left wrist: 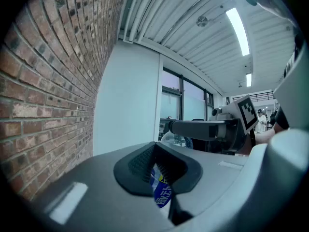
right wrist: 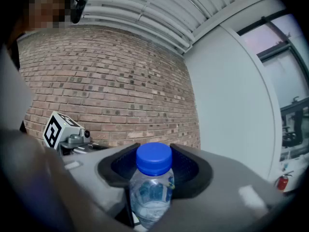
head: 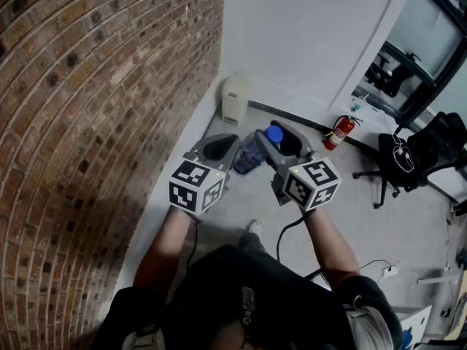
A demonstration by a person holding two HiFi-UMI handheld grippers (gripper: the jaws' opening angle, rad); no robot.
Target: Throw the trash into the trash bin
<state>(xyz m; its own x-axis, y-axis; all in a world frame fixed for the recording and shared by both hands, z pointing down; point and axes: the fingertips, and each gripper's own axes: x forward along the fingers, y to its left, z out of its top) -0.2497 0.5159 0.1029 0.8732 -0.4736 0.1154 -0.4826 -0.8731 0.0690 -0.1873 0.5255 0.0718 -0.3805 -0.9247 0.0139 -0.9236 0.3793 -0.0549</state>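
Clear plastic bottle (right wrist: 150, 192): shown upright in the right gripper view, with its blue cap (right wrist: 153, 157) standing above the jaw tips. In the head view it is seen in the air over the floor (head: 241, 203), between the two grippers and outside the bin.
Right gripper (right wrist: 154, 170): held about level. Its jaws are set wide and are closed on the bottle's upper body, just below the cap.
Left gripper (left wrist: 158, 170): its jaws are drawn almost together. A blue-and-white printed piece (left wrist: 162, 191) is pinched low in the narrow gap between them. Whether this is a loose wrapper or the bottle's own label cannot be told from this angle.
Trash bin (head: 236, 98): white, and set on the floor against the foot of the white wall. It stands in the corner beside the brick wall (head: 87, 108), beyond both grippers and apart from the bottle.
Marker cubes: one is carried on each gripper, the left cube (head: 195, 187) and the right cube (head: 312, 184) lying side by side nearest the person.
Fire extinguisher (head: 340, 131): red, stood at the wall base to the right of the bin.
Office chair (head: 408, 159): black, placed well to the right, by the glazed partition.
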